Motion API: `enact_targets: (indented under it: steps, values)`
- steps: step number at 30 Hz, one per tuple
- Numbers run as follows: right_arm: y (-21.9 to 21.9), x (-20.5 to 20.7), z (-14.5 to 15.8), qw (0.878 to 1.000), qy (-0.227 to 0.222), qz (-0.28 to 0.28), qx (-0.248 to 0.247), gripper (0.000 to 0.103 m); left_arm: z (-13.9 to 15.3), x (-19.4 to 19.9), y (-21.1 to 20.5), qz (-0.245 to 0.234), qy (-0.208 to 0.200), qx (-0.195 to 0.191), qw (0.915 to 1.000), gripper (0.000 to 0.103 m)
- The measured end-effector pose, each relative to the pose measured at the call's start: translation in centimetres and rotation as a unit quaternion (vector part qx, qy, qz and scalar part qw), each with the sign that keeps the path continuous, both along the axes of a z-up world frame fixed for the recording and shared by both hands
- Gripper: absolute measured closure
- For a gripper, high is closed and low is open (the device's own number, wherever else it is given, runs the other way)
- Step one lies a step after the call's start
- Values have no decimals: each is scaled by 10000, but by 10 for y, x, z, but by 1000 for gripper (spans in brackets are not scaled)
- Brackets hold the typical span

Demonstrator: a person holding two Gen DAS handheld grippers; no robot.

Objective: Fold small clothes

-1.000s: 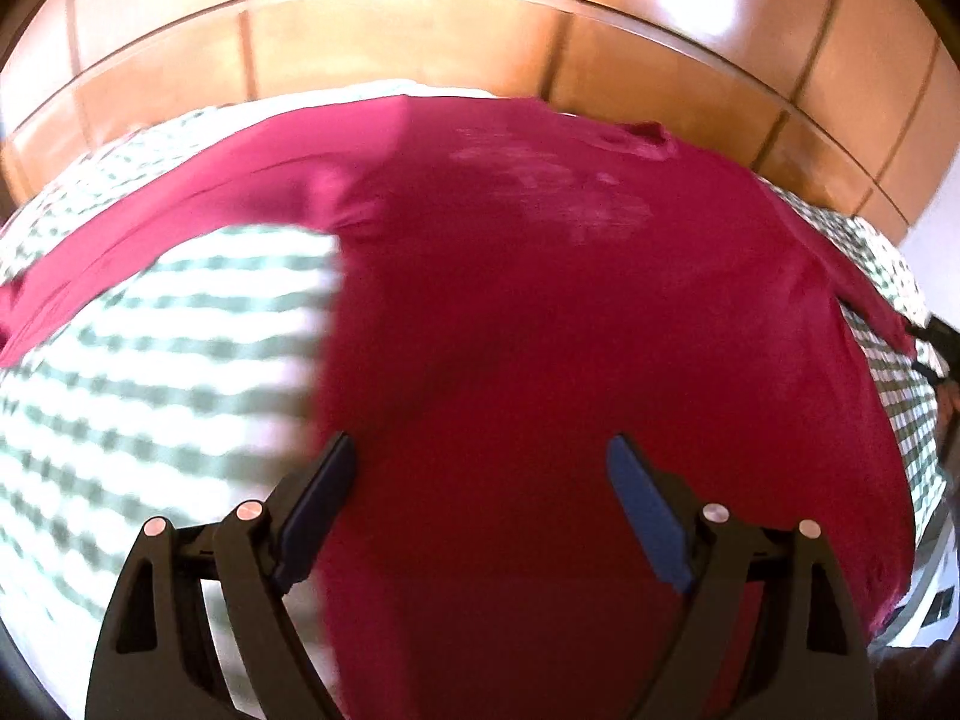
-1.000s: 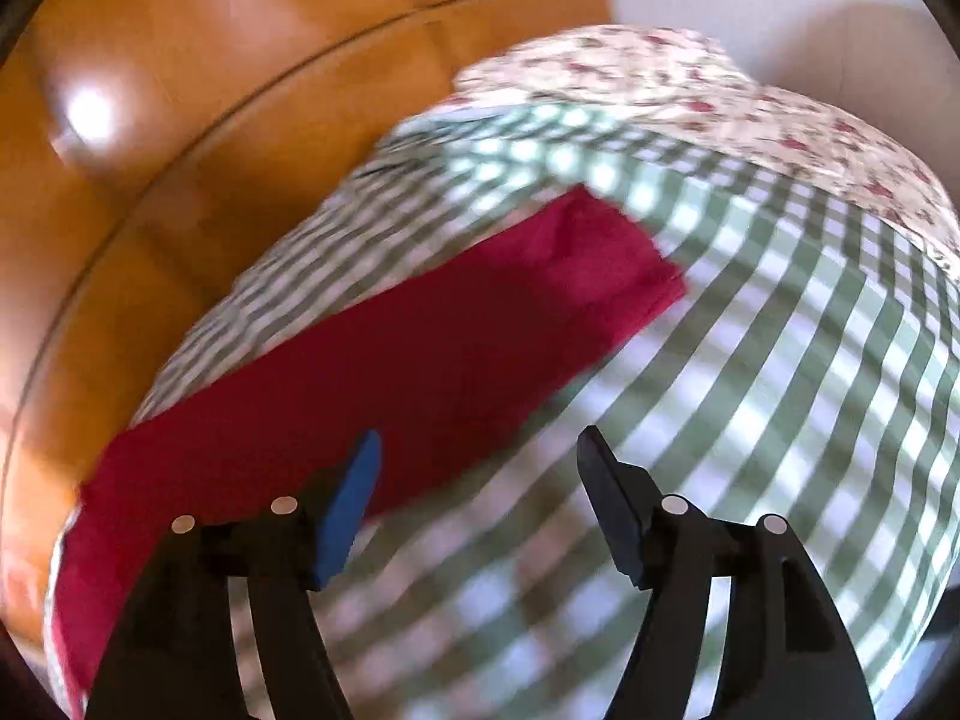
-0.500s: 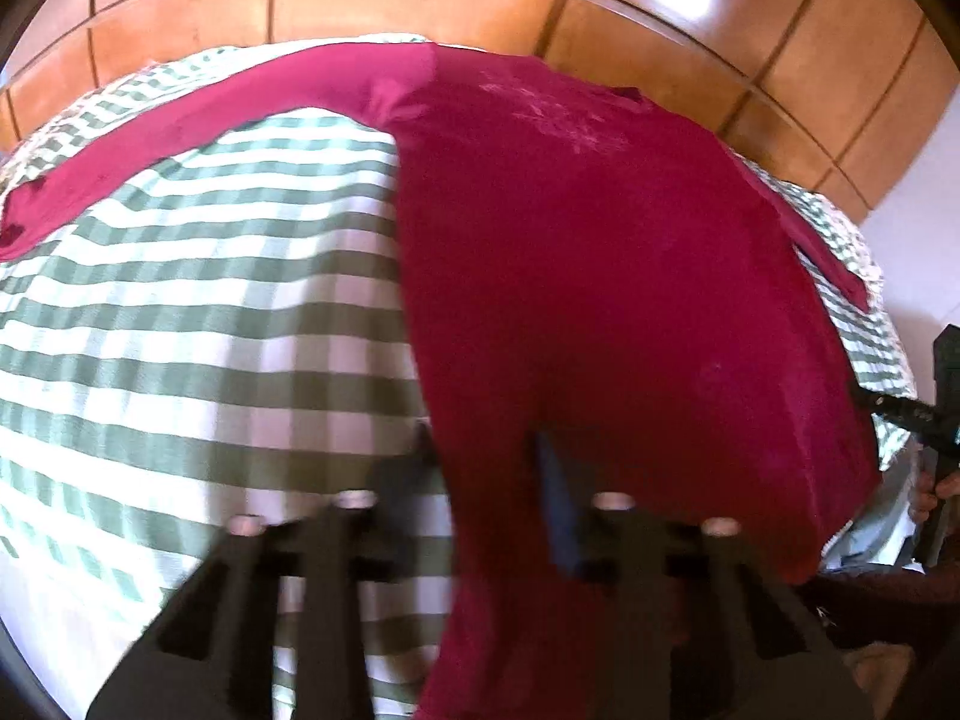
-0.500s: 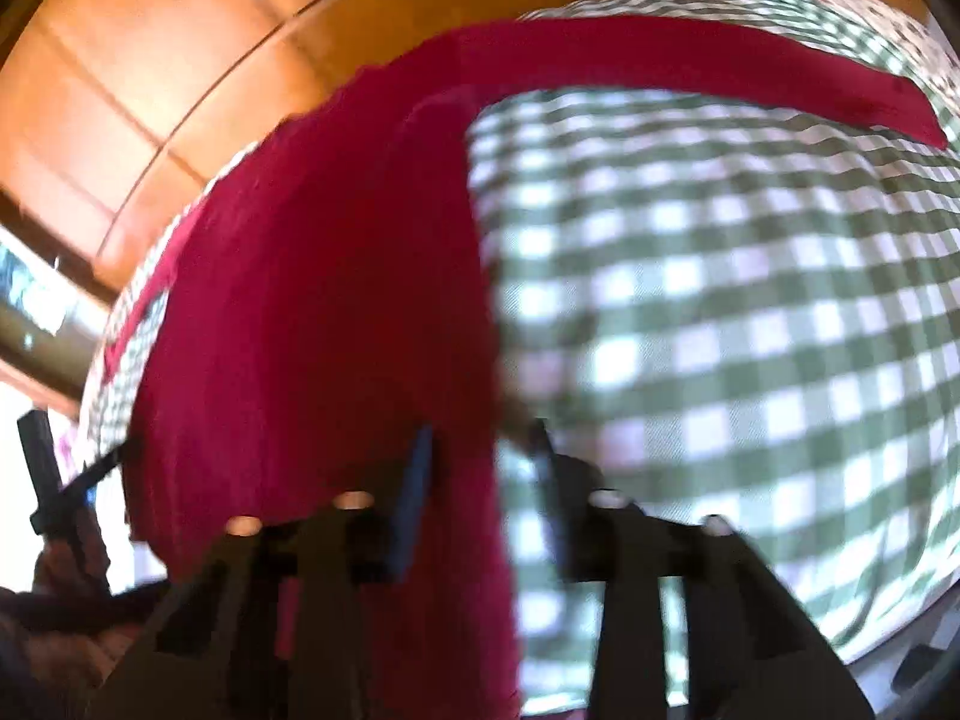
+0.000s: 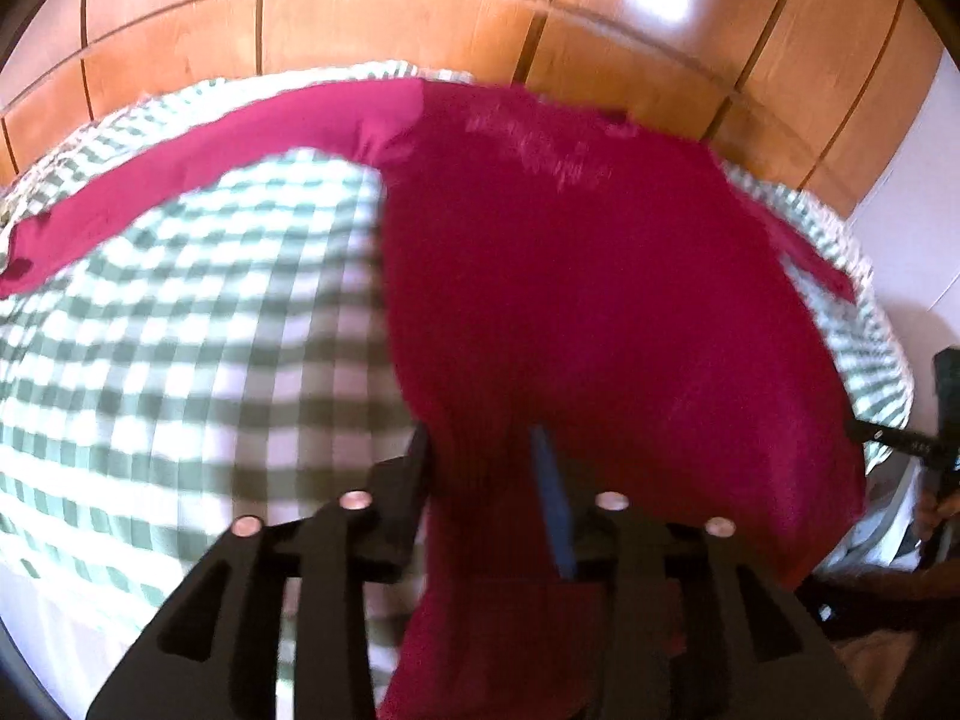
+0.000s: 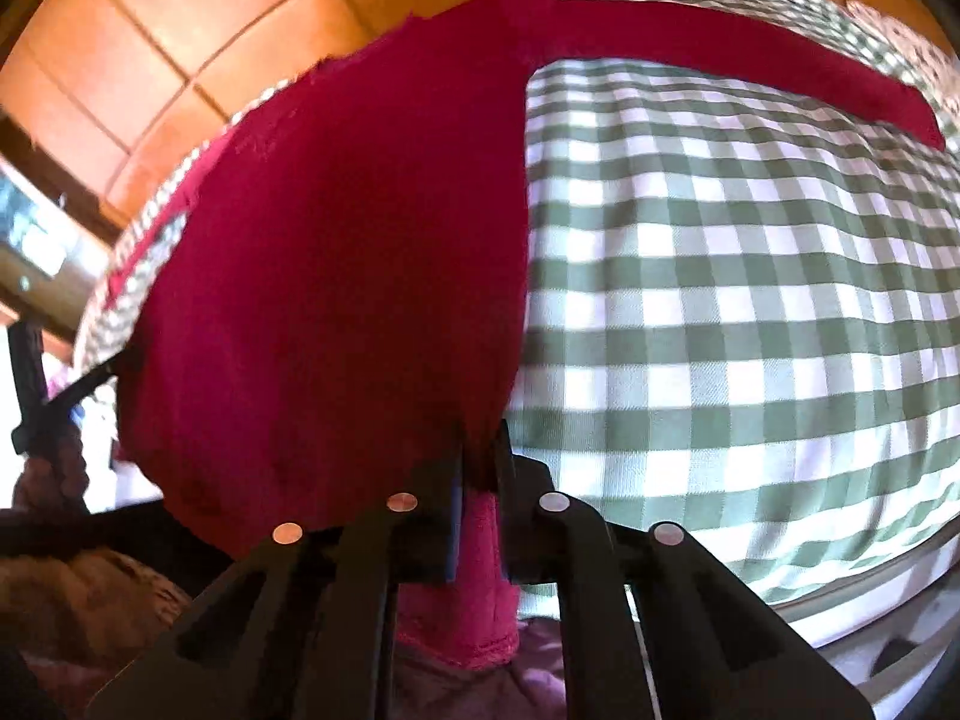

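The crimson long-sleeved knit top [image 5: 588, 300] lies spread on the green-and-white checked bedcover [image 6: 750, 300], sleeves outstretched. The left gripper [image 5: 480, 468] and right gripper [image 6: 478, 468] each pinch its near hem, fingers having just eased slightly apart. The left view is blurred.

1 red shirt [image 5: 600, 300] (long-sleeved), 1 checked cloth [image 5: 180, 330], 2 grippers.

My two wrist cameras look steeply down, close over the bed: both share the red shirt [image 5: 600, 312], seen from opposite bottom corners, on the checked sheet [image 6: 750, 300].
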State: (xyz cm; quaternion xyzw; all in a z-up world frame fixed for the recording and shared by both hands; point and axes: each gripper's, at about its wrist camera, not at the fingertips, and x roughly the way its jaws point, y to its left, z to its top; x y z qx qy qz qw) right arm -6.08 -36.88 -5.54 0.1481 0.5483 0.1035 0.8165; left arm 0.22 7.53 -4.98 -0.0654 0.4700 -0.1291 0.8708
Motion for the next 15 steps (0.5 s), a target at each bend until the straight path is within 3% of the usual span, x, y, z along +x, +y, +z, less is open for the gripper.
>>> enact_targets:
  steps: [1, 2, 5, 8, 12, 15]
  values:
    - [-9, 4, 3, 9998, -87, -185, 34, 54, 6, 5, -5, 19, -118, -56, 9999, 59]
    - [-21, 8, 6, 9987, -204, -467, 74, 45, 8, 9, -10, -4, -186, -90, 9998, 59]
    - [-62, 27, 9, 9904, -429, -1275, 312, 45, 13, 29, -35, -103, -282, -91, 9995, 57]
    - [-117, 51, 1, 9708, -498, -2302, 464, 45, 12, 48, -63, -267, -352, 21, 9990, 50]
    - [-197, 84, -18, 9235, -529, -3720, 775, 45, -2, 73, -93, -479, -211, 288, 9982, 44]
    - [-233, 103, -24, 9000, -567, -4249, 792, 46, -15, 84, -98, -439, 7, 366, 9984, 43]
